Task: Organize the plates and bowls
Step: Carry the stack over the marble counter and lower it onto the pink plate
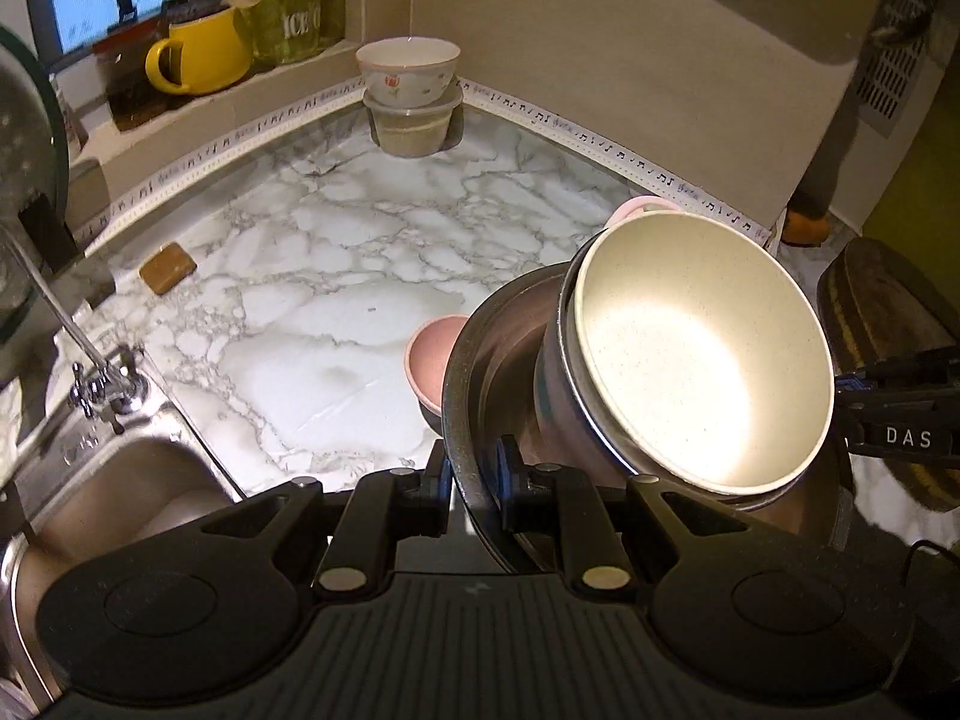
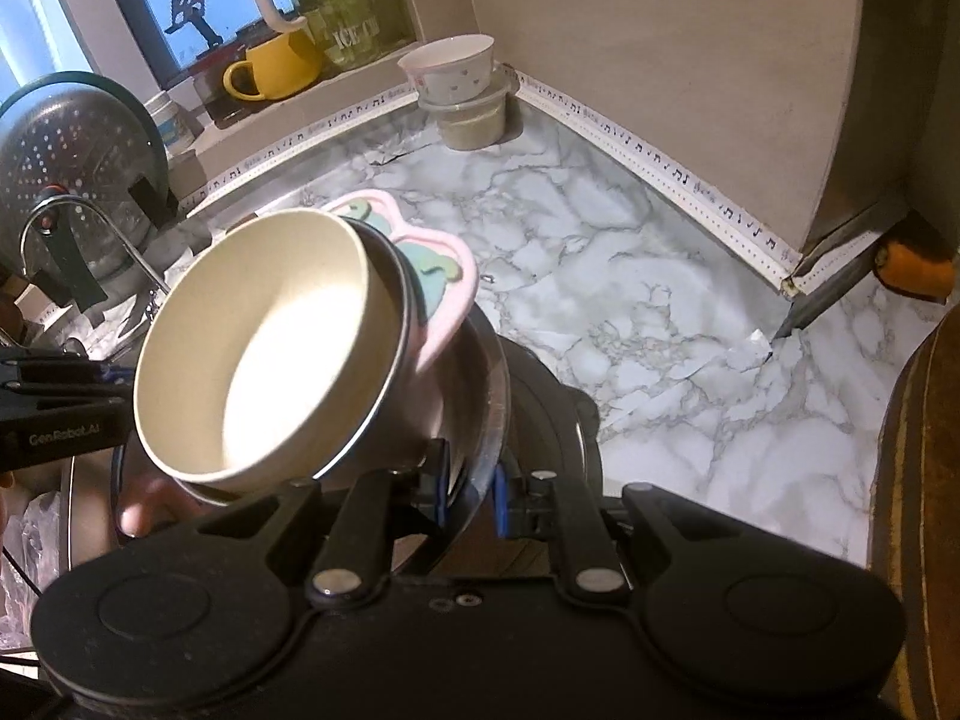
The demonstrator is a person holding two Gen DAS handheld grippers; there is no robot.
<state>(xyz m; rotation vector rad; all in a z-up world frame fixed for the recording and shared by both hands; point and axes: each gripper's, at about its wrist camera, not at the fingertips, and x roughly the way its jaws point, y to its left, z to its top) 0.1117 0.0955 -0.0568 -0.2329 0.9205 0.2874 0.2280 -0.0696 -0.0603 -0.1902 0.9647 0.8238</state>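
Note:
A stack of dishes is held tilted between both grippers over the marble counter. A cream bowl sits on top, nested in a steel bowl, over a wide steel plate. Pink dishes show under and behind the stack. My left gripper is shut on the steel plate's rim. My right gripper is shut on the opposite rim, with the cream bowl and a pink and green plate above it. A floral bowl sits on a lidded tub in the far corner.
A sink with a tap lies at the left. A yellow mug and glass jar stand on the window ledge. A colander stands at the left. A brown sponge lies on the counter. A wooden board is at the right.

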